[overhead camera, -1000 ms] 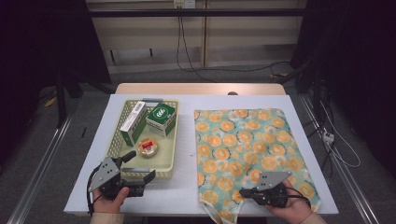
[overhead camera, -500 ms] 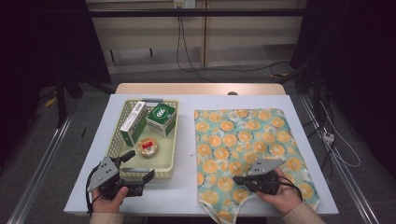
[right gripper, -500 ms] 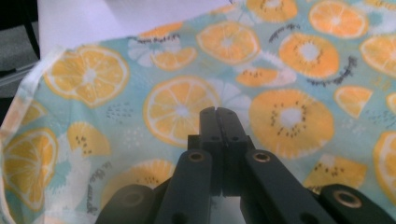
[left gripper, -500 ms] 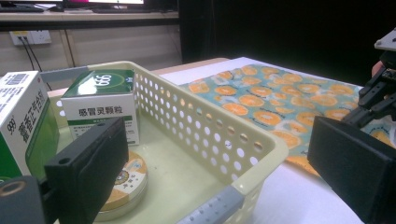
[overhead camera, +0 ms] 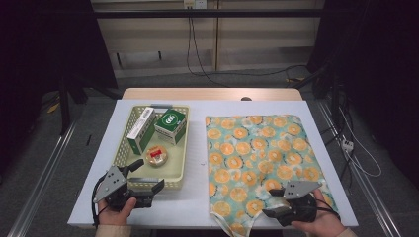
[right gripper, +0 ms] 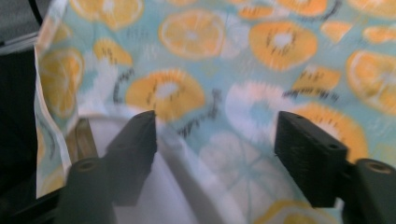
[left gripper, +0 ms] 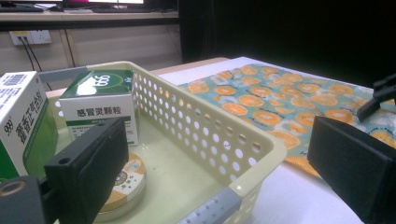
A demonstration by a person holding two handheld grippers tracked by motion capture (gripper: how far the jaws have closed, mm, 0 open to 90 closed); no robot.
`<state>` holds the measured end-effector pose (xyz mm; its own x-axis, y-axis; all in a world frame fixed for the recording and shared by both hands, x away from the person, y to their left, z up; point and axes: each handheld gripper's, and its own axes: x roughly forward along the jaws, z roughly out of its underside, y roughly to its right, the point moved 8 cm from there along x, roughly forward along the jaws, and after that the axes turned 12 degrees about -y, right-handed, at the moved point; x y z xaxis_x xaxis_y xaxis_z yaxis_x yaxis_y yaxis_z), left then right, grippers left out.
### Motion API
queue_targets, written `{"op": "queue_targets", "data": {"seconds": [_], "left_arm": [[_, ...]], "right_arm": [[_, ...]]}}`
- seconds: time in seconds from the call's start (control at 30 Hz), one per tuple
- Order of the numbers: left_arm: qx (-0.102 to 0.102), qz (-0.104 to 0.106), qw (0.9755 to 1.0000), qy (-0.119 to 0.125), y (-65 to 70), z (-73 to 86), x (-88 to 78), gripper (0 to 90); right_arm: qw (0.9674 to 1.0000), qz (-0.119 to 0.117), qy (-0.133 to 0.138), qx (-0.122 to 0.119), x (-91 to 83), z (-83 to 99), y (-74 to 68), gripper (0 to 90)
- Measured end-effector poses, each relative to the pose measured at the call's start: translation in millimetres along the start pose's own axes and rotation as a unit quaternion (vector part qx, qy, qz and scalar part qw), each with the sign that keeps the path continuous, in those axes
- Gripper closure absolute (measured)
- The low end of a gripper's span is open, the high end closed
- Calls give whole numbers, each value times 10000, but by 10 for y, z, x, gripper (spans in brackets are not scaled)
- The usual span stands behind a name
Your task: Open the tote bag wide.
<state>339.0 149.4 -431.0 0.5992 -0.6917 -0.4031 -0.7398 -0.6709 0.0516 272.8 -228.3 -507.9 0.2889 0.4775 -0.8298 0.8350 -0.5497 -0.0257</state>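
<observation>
From the high view, your right gripper sits at the lower right of the frame, over the near edge of the orange-print cloth that covers the right half of the white tabletop. Its jaws have just been opening and stand apart, clamping nothing. Your left gripper is at the lower left, jaws spread at the near rim of the cream basket, which holds two green-and-white boxes and a round tin.

In the left gripper view, your two black jaws stand wide at the bottom corners with the basket's corner between them, not pinched. The cloth lies at the right.

In the right gripper view, your jaws are parted at the bottom, and a raised fold of the cloth lies between them. The picture is blurred; I cannot tell whether a pad touches it.
</observation>
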Motion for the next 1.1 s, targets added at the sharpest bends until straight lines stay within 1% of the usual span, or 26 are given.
{"op": "queue_targets", "data": {"seconds": [0.03, 0.07, 0.1, 0.13, 0.17, 0.23, 0.33, 0.37, 0.4, 0.47, 0.5, 0.53, 0.57, 0.6, 0.63, 0.67, 0.7, 0.73, 0.8, 0.83, 0.87, 0.9, 0.93, 0.97, 1.0, 1.1], "left_arm": [[-17, 4, 10000, -1, 4, 1, 4, 50], [9, 9, 10000, -10, 4, 0, 6, 50], [13, 15, 10000, -12, 6, -1, 8, 50], [19, 16, 10000, -24, 7, 1, 10, 50], [30, 20, 10000, -27, 6, 3, 12, 50], [26, 13, 10000, -27, 1, 5, 12, 50], [4, 12, 10000, -10, -2, 4, 1, 50], [8, 8, 10000, -10, -3, 3, -2, 50], [11, 2, 10000, -5, -5, 1, -5, 50], [6, 9, 10000, 0, -6, 1, -7, 50], [2, 13, 10000, 1, -6, 2, -7, 50], [14, 15, 10000, -2, -7, 3, -7, 50], [17, 9, 10000, -6, -8, 3, -8, 50], [15, 17, 10000, 2, -6, 0, -10, 50], [21, 14, 10000, 1, -6, -2, -12, 50], [6, 13, 10000, 4, -4, -3, -14, 50], [6, 13, 10000, 7, -5, -4, -15, 50], [-1, 18, 10000, 6, -4, -4, -13, 50], [4, 20, 10000, -3, -3, -1, -10, 50], [8, 21, 10000, -8, -3, 0, -9, 50], [10, 21, 10000, -13, -3, 1, -7, 50], [13, 21, 10000, -11, -4, 1, -7, 51], [12, 26, 10000, -9, -4, 0, -7, 51], [14, 25, 10000, -13, -5, 0, -5, 51], [12, 27, 10000, -13, -5, 0, -4, 50], [11, 48, 10000, -24, 4, 1, 5, 50]], "right_arm": [[10000, 0, 0, 0, 0, 0, 0, 413], [10000, 16, 33, 7, 15, 9, 8, 449], [9999, -18, 128, -3, 15, -4, 13, 613], [9998, -53, 172, 3, 31, -35, 24, 838], [9999, -44, 158, -26, 46, -60, 33, 894], [9999, -30, 164, -13, 90, -123, 55, 900], [9997, -27, 198, 112, 164, -229, 104, 900], [9997, -27, 198, 112, 164, -229, 104, 900], [9996, -20, 217, 160, 213, -308, 135, 900], [9994, -30, 246, 234, 261, -391, 161, 900], [9994, -30, 246, 234, 261, -391, 161, 900], [9986, -110, 314, 412, 313, -474, 201, 900], [9986, -110, 314, 412, 313, -474, 201, 900], [9983, -119, 328, 471, 340, -511, 230, 900], [9981, -105, 332, 510, 368, -546, 264, 900], [9974, -40, 349, 628, 418, -615, 341, 900], [9971, -31, 353, 675, 441, -649, 379, 900], [9969, 52, 353, 694, 462, -680, 428, 900], [9959, 44, 381, 825, 500, -741, 504, 900], [9959, 44, 381, 825, 500, -741, 504, 900], [9954, 111, 402, 866, 516, -769, 551, 900], [9943, 158, 444, 960, 535, -825, 644, 900], [9933, 221, 475, 1034, 538, -854, 700, 900], [9933, 221, 475, 1034, 538, -854, 700, 900], [9923, 229, 516, 1099, 540, -886, 752, 900], [9897, 365, 573, 1261, 548, -971, 927, 900]]}}
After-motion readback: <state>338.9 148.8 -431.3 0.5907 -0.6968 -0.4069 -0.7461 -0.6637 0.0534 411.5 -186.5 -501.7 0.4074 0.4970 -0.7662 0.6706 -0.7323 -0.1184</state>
